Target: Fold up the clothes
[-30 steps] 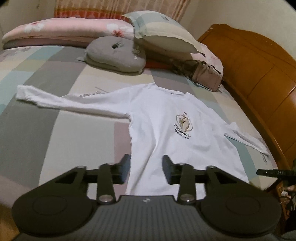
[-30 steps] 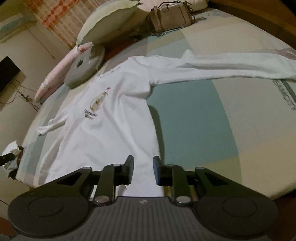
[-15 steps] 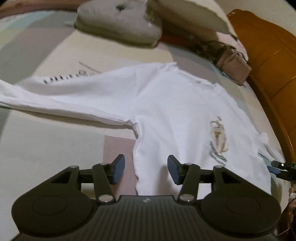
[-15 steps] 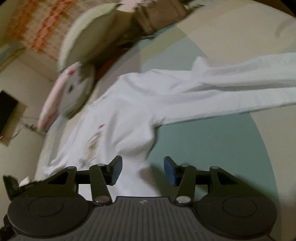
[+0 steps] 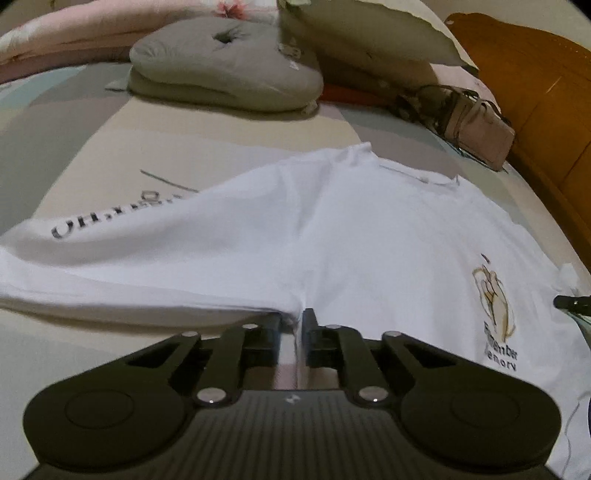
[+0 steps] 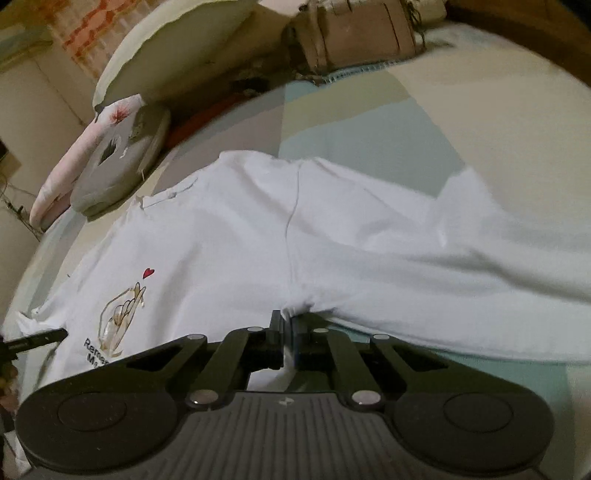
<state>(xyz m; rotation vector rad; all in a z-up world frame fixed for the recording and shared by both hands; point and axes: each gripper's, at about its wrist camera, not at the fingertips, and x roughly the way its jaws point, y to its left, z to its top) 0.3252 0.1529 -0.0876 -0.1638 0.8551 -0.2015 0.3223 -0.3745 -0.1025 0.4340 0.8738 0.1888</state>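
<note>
A white long-sleeved shirt point(image 5: 369, 243) with a hand-and-heart print lies spread face up on the bed. My left gripper point(image 5: 291, 321) is shut on the shirt at its left armpit, where the lettered sleeve point(image 5: 122, 251) meets the body. In the right wrist view the same shirt point(image 6: 221, 251) fills the middle, and my right gripper point(image 6: 287, 322) is shut on a pinch of fabric at the other armpit, below the sleeve point(image 6: 480, 280) that runs off to the right.
A round grey cushion point(image 5: 225, 74), pillows point(image 5: 369, 33) and a beige handbag point(image 5: 476, 129) sit at the head of the bed. A wooden bed frame point(image 5: 546, 110) runs along the right. The striped bedsheet point(image 5: 74, 166) lies bare around the sleeves.
Both grippers moved forward and down from the shirt's hem side to the armpits. Their fingers, open half a second ago, have shut on the fabric.
</note>
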